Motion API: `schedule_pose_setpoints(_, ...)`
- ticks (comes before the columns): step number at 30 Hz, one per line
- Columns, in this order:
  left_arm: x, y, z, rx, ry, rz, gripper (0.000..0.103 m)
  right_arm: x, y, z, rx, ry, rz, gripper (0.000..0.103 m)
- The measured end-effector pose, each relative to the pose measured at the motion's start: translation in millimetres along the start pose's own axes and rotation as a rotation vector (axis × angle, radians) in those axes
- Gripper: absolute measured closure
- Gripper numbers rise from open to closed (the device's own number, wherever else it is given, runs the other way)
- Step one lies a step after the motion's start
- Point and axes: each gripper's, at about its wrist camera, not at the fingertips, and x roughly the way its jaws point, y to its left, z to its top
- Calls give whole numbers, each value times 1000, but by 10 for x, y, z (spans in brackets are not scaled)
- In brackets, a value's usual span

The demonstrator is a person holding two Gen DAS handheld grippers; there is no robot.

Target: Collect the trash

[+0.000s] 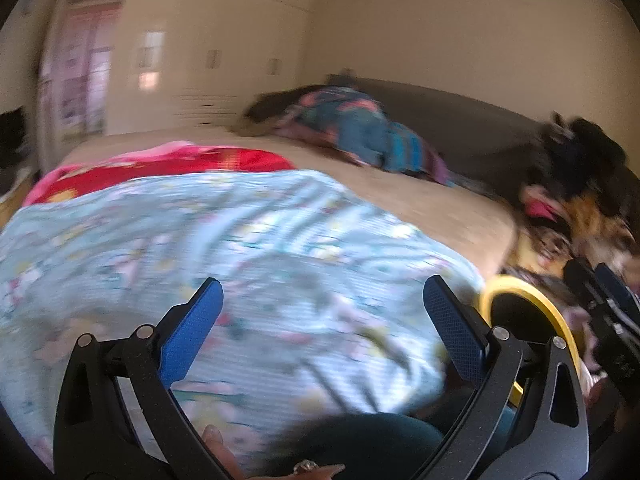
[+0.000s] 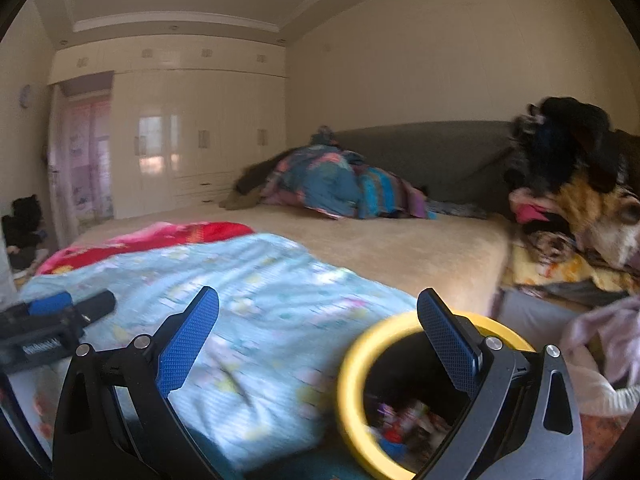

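Left claw: blue-padded fingers spread wide, nothing between them; held above the light blue blanket.
Right claw: fingers spread wide, nothing gripped; its right finger crosses in front of the bin's rim.
Trash bin: dark container with a yellow ring rim, standing just beside the foot corner of the bed, below the right claw; mixed coloured wrappers lie inside, blurred.
Bed: beige cover, grey headboard behind.
Light blue blanket: patterned, spread over the near end of the bed.
Red blanket: lies beyond the blue one, touching it.
Bundle of blue and striped bedding: heaped at the headboard end.
Clothes pile: dark and mixed fabrics, right of the bed.
Wardrobe: cream glossy doors along the far wall.
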Motion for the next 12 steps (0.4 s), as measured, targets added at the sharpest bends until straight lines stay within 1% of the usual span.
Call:
schedule_pose_setpoints(1, -20, 124, 29, -7, 1, 28, 11, 57, 150, 67, -4, 4, 46, 6)
schedule_pose_setpoints(2, -67, 288, 49, -12, -3, 68, 11, 153, 382, 144, -19, 18, 116, 6)
schedule_pose_setpoints(4, -157, 707, 69, -46, -3, 173, 11, 324, 810, 232, -49, 56, 232, 6)
schedule_pose_setpoints(5, -202, 1011, 58, -77, 4, 252, 11, 448, 1115, 259, -76, 98, 305, 6)
schedule_pose_setpoints(6, -238, 1345, 33, -114, 21, 351, 11, 569, 1372, 264, -101, 148, 363, 6)
schedule_pose_setpoints(7, -260, 1629, 8, -150, 49, 435, 11, 742, 1714, 235, -120, 229, 435, 6)
schedule_pose_setpoints(8, -293, 1934, -31, -197, 82, 515, 11, 876, 1949, 193, -122, 299, 480, 6)
schedule_pose_setpoints(9, -324, 2165, -62, -231, 103, 572, 11, 1093, 2313, 91, -125, 426, 532, 6)
schedule_pose_setpoints(10, -369, 2505, -133, -275, 136, 661, 11, 1223, 2548, 18, -133, 503, 554, 6)
schedule_pose_setpoints(11, -397, 2723, -179, -305, 158, 723, 11, 1421, 2907, -145, -145, 616, 593, 6)
schedule_pose_setpoints(12, -425, 2925, -232, -333, 176, 769, 11, 1537, 3120, -250, -151, 672, 609, 6)
